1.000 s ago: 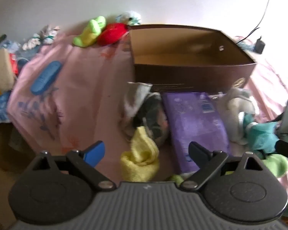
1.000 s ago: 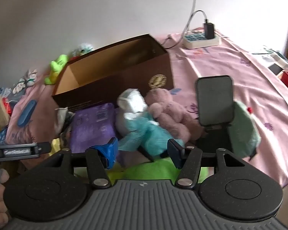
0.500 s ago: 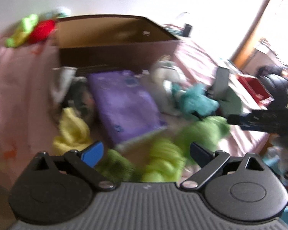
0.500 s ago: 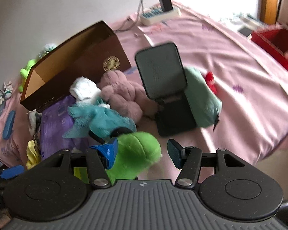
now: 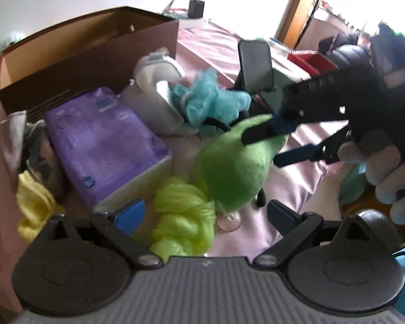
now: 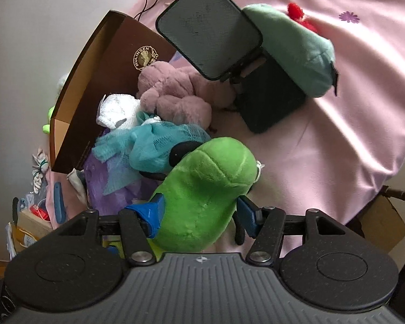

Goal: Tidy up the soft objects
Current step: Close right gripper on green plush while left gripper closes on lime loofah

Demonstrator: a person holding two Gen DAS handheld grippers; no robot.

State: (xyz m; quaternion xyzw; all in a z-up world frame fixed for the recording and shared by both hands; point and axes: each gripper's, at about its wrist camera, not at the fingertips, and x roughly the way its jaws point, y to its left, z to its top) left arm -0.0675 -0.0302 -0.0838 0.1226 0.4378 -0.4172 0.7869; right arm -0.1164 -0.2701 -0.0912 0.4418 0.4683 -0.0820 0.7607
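My right gripper (image 6: 199,212) has its two blue pads set against the flanks of the green plush toy (image 6: 210,186); the jaws bracket the toy's near end and appear to press it, so I judge the toy gripped. The left wrist view confirms one pad lying on the plush's upper side and the other just beside its far flank. My left gripper (image 5: 205,213) stands spread wide with nothing between its pads; the lime-green knotted cloth (image 5: 183,221) lies just ahead of it, between the fingers' line and the plush.

Risks noted:
- The hold sits at one end of a long, soft body. I judge the free end may droop or swing on the lift and slip from the pads.
- Just beyond the fingertips, the teal mesh puff (image 6: 159,145) and a black band touch the plush. These could snag and be dragged along.
- A clear suction cup (image 5: 228,222) hangs under the plush; it could catch the pink sheet (image 6: 337,135).
- Farther out to the right stands the black phone stand (image 6: 229,51); a wide swing could knock it.
- The brown box (image 6: 105,81), the likely destination, lies beyond the pile to the left. It is open and looks unfilled.
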